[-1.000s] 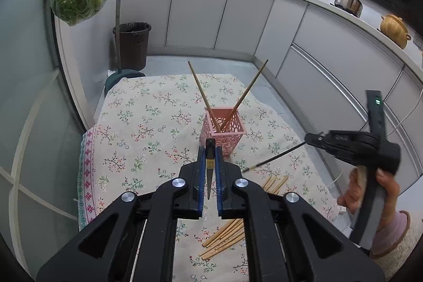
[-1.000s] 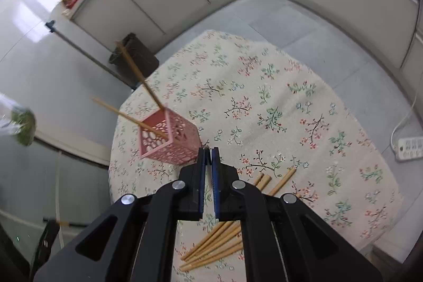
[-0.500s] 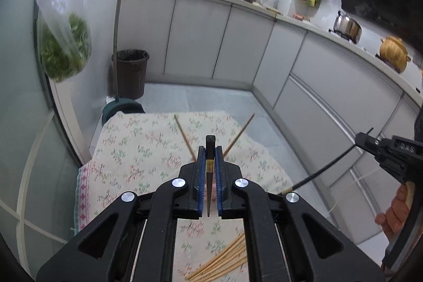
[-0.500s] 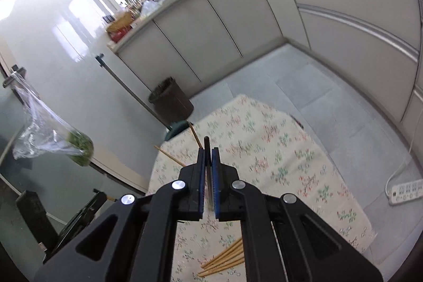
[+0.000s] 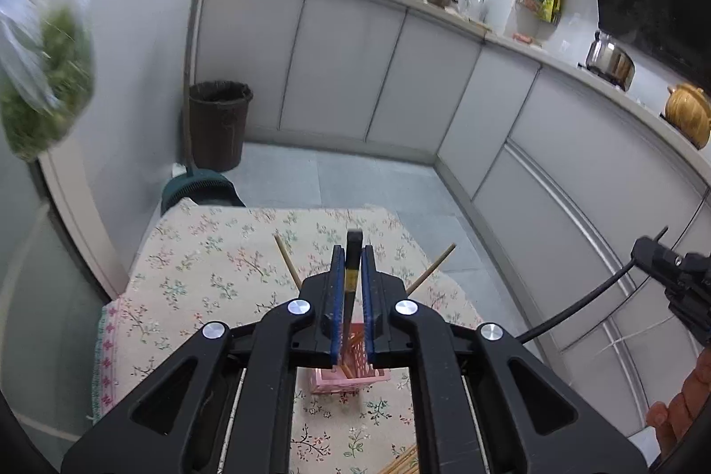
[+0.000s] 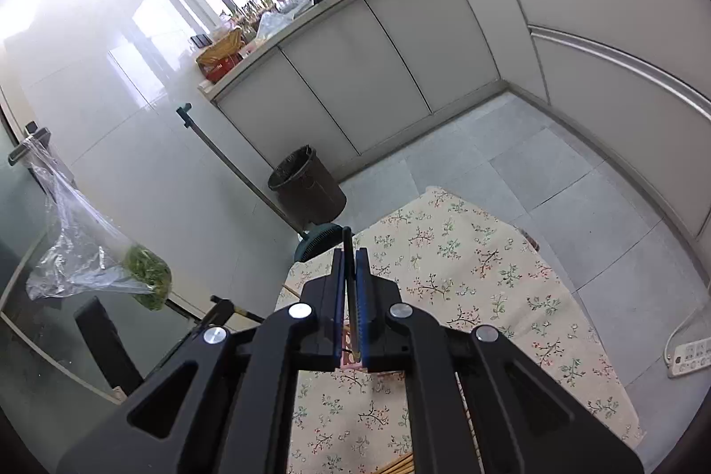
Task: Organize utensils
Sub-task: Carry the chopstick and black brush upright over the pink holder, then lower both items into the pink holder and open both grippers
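My left gripper [image 5: 351,252] is shut on a black chopstick [image 5: 354,247] with a gold band, held over the pink basket [image 5: 351,376]. Two wooden chopsticks [image 5: 286,265] lean out of that basket. My right gripper [image 6: 350,254] is shut on a thin black chopstick [image 6: 349,247] high above the floral tablecloth [image 6: 466,274]. In the left wrist view the right gripper [image 5: 666,265] shows at the right edge, its black chopstick [image 5: 577,309] slanting down. Loose wooden chopsticks [image 5: 402,463] lie at the table's near edge.
A dark bin [image 5: 220,123] and a green stool [image 5: 200,189] stand beyond the table. A bag of greens [image 5: 44,83] hangs at the left. White cabinets [image 5: 555,163] run along the back and right. A power strip [image 6: 691,354] lies on the floor.
Both grippers have risen, each still holding its black chopstick. The left one moved forward, so the basket now sits under its fingers instead of ahead of them.
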